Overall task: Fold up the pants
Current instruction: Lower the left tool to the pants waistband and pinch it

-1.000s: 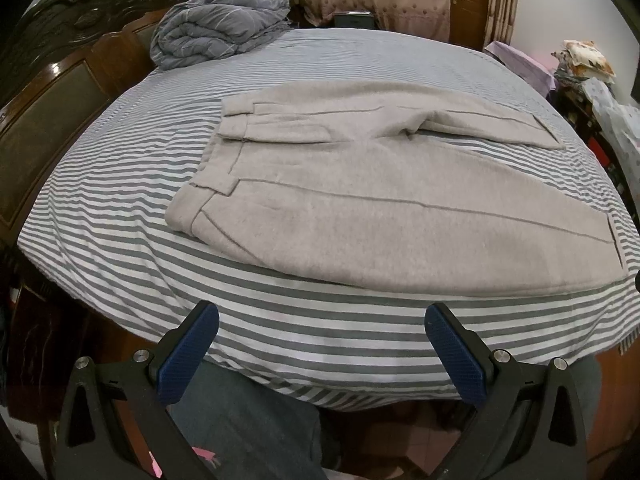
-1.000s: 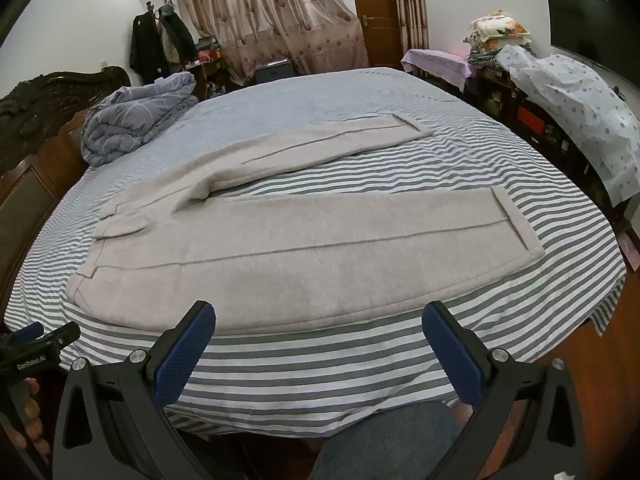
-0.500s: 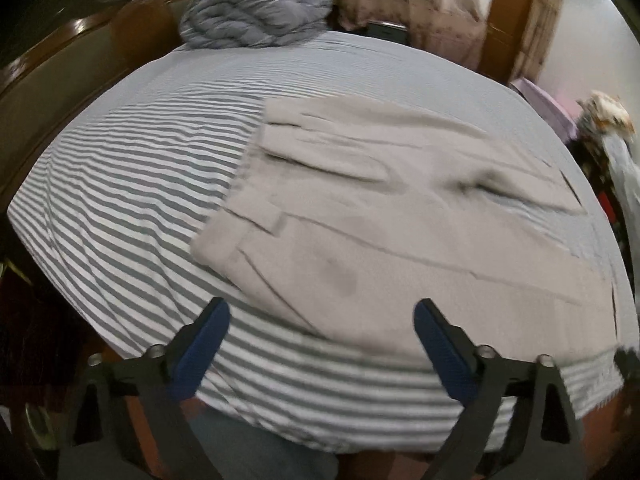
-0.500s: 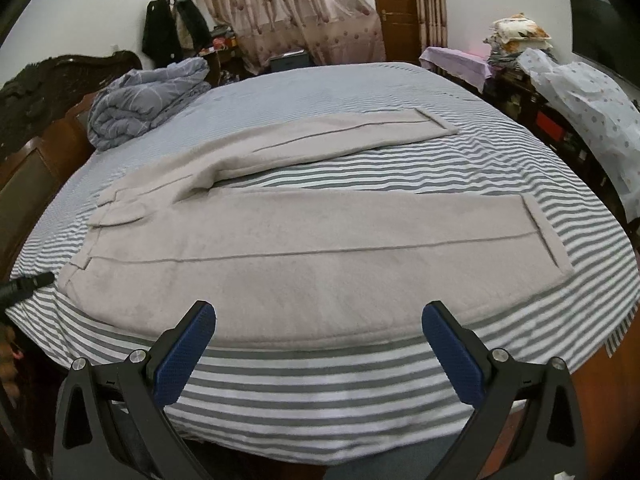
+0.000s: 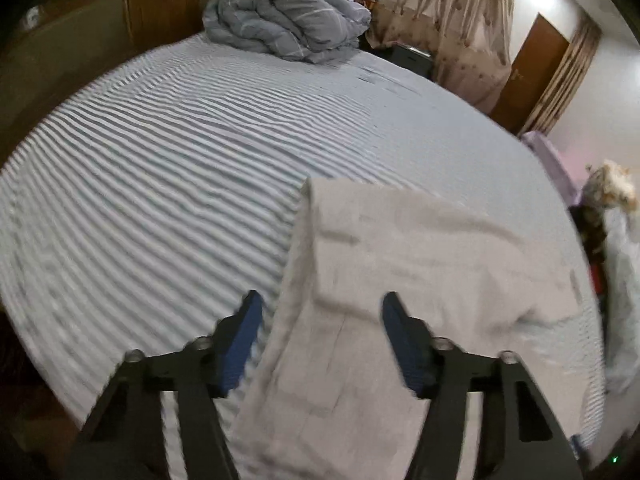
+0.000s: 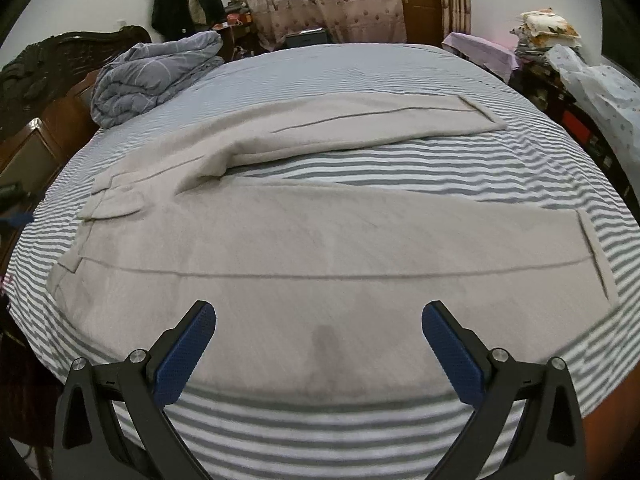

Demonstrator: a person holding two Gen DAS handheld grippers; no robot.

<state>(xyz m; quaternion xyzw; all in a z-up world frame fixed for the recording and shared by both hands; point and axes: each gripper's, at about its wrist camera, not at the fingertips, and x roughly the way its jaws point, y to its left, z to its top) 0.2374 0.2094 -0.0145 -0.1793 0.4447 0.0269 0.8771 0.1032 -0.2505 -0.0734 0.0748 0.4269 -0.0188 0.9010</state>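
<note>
Beige pants (image 6: 320, 240) lie flat on the striped bed (image 6: 360, 40), waist at the left, two legs spread apart toward the right. My right gripper (image 6: 319, 344) is open and empty, low over the near leg's front edge. In the left wrist view the waist end of the pants (image 5: 400, 280) fills the lower right, blurred. My left gripper (image 5: 320, 340) is open and empty, its jaws straddling the waistband edge just above the cloth.
A bundled grey-blue duvet (image 6: 152, 80) sits at the far left corner by the dark wooden headboard (image 6: 40, 80). Furniture with piled bedding (image 6: 548, 28) and a dotted cover (image 6: 600, 92) stands along the right. Curtains and a door are behind.
My left gripper has swung forward and left, closing in on the waistband. My right gripper has moved forward over the near leg. Both stayed open.
</note>
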